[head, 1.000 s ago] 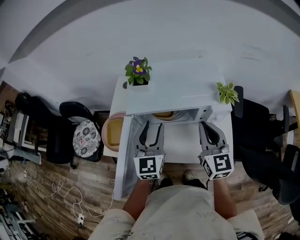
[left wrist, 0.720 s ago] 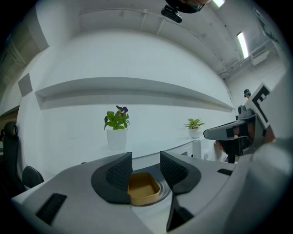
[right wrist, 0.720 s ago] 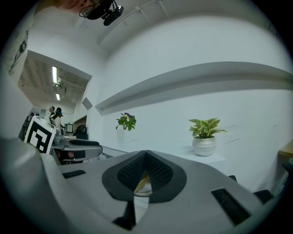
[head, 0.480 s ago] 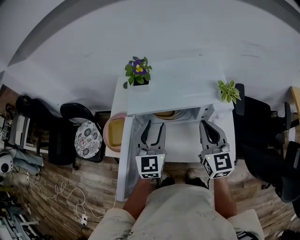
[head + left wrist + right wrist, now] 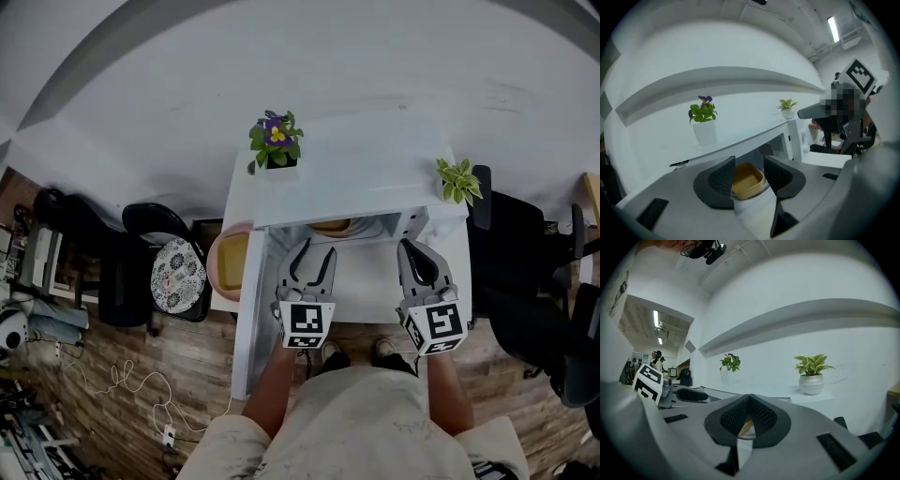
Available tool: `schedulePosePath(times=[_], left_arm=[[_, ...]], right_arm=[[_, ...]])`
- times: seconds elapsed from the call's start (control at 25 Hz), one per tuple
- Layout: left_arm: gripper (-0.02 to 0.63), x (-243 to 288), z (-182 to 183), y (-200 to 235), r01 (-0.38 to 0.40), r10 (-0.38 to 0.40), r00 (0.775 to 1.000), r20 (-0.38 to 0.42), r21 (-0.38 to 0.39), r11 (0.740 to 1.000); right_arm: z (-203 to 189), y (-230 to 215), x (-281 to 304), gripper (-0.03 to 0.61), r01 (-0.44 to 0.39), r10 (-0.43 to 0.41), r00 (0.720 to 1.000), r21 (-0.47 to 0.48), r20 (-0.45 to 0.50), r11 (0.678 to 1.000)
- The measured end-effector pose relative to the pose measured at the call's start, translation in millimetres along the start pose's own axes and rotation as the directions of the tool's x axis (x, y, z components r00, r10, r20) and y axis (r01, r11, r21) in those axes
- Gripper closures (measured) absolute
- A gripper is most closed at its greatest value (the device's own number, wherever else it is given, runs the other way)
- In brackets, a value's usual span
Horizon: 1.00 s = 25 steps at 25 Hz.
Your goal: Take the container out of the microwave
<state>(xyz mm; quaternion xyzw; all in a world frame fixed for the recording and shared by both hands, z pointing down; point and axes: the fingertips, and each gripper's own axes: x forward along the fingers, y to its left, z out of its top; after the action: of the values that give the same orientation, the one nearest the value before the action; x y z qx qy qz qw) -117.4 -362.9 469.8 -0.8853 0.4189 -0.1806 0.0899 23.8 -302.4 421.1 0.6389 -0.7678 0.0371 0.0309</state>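
A white microwave [image 5: 352, 187] stands on a white table with its door [image 5: 247, 319] swung open to the left. Inside lies a yellow container [image 5: 329, 227], mostly hidden under the microwave's top in the head view. In the left gripper view the container [image 5: 747, 180] shows between the jaws, farther in on the round turntable. My left gripper [image 5: 311, 253] is open just in front of the opening, holding nothing. My right gripper [image 5: 411, 247] is shut and empty at the microwave's right front corner. In its own view the right gripper [image 5: 749, 400] has its jaws touching.
A purple-flowered plant in a white pot [image 5: 276, 145] and a small green plant [image 5: 457, 183] stand on the microwave's top. A pink round bowl [image 5: 225, 265] sits left of the door. Black chairs [image 5: 525, 281] flank the table, with wooden floor below.
My left gripper has shifted slightly right and forward toward the microwave opening. The right gripper has barely moved.
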Motion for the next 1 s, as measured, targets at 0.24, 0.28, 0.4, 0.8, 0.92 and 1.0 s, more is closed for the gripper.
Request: schedulePosePath(times=[0.24, 0.28, 0.4, 0.8, 0.92, 1.0], left_arm=[[0.42, 13, -21, -13, 0.049, -0.03, 0.994, -0.109, 0.178, 0.983], [0.42, 14, -23, -14, 0.054, -0.031, 0.992, -0.119, 0.198, 0.979], [0.42, 20, -28, -18, 0.073, -0.035, 0.988, -0.147, 0.26, 0.963], [0.42, 45, -55, -22, 0.136, -0.015, 0.965, -0.261, 0.452, 0.882], [0.42, 52, -63, -22, 0.16, -0.014, 0.955, -0.296, 0.475, 0.865], [0.42, 56, -67, -24, 0.179, -0.015, 0.948, -0.318, 0.492, 0.852]], right_arm=[[-2, -1, -2, 0.563, -0.004, 0.004, 1.0, -0.001, -0.003, 1.0], [-2, -2, -3, 0.563, -0.004, 0.004, 1.0, -0.001, -0.003, 1.0], [-2, -5, -3, 0.563, -0.003, 0.003, 1.0, -0.003, -0.004, 1.0], [-1, -9, -5, 0.563, 0.0, 0.0, 1.0, -0.002, -0.001, 1.0], [-3, -10, -5, 0.563, 0.001, -0.001, 1.0, 0.002, -0.002, 1.0], [-3, -11, -6, 0.563, 0.003, -0.003, 1.0, 0.005, -0.002, 1.0]])
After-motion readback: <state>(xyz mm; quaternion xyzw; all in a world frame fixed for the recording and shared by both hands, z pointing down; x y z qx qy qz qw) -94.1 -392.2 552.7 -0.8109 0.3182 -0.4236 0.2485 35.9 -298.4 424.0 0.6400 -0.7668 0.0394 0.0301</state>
